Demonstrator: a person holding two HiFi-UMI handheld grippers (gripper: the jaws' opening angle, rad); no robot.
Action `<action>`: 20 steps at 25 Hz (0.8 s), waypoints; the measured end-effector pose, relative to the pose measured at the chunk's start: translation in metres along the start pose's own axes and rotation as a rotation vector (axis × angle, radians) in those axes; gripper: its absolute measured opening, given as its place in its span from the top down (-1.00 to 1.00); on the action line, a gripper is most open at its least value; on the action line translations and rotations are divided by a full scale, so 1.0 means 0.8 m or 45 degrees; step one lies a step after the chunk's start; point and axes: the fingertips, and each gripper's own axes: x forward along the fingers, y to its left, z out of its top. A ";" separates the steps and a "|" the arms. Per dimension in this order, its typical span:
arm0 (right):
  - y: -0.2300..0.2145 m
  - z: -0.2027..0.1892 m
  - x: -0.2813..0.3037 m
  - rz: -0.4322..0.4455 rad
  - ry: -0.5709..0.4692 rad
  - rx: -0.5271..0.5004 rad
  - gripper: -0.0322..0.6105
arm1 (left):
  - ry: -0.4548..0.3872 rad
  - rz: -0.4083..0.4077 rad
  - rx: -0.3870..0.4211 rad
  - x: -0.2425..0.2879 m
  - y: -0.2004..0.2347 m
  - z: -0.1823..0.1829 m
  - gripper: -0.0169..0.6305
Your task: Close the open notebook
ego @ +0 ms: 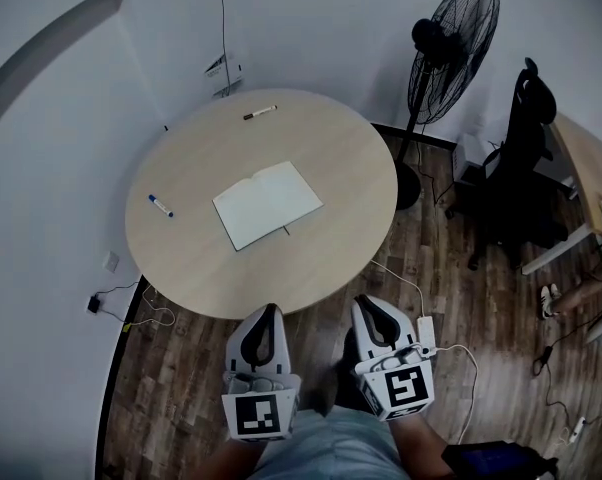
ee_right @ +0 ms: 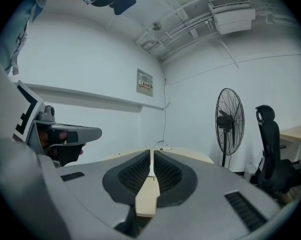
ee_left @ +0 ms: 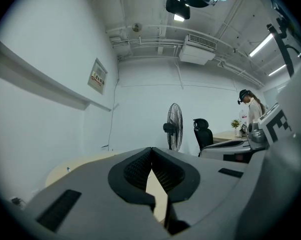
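Note:
An open notebook (ego: 267, 204) with blank white pages lies flat near the middle of a round, light wooden table (ego: 181, 258). Both grippers hover side by side over the wooden floor, short of the table's near edge and well clear of the notebook. The left gripper (ego: 272, 312) (ee_left: 151, 150) is shut with nothing between its jaws. The right gripper (ego: 370, 303) (ee_right: 152, 152) is shut and empty too. Both point level toward the table.
A blue-capped marker (ego: 160, 205) lies on the table's left side and a black pen (ego: 260, 113) at its far edge. A standing fan (ego: 448, 58) and a black office chair (ego: 521, 158) stand to the right. Cables and a power strip (ego: 426, 335) lie on the floor.

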 end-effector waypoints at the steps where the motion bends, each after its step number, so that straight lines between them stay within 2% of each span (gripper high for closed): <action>1: -0.009 -0.007 0.003 0.003 0.018 0.003 0.74 | 0.011 -0.002 0.001 0.010 -0.006 -0.005 0.89; 6: -0.054 -0.032 0.047 0.024 0.070 0.045 0.74 | 0.077 0.003 0.004 0.070 -0.015 -0.026 0.89; 14: -0.137 -0.042 0.137 0.101 0.105 0.090 0.74 | 0.162 0.061 0.020 0.189 -0.024 -0.048 0.89; 20: -0.182 -0.032 0.209 0.227 0.111 0.111 0.74 | 0.184 0.145 0.046 0.268 -0.029 -0.039 0.89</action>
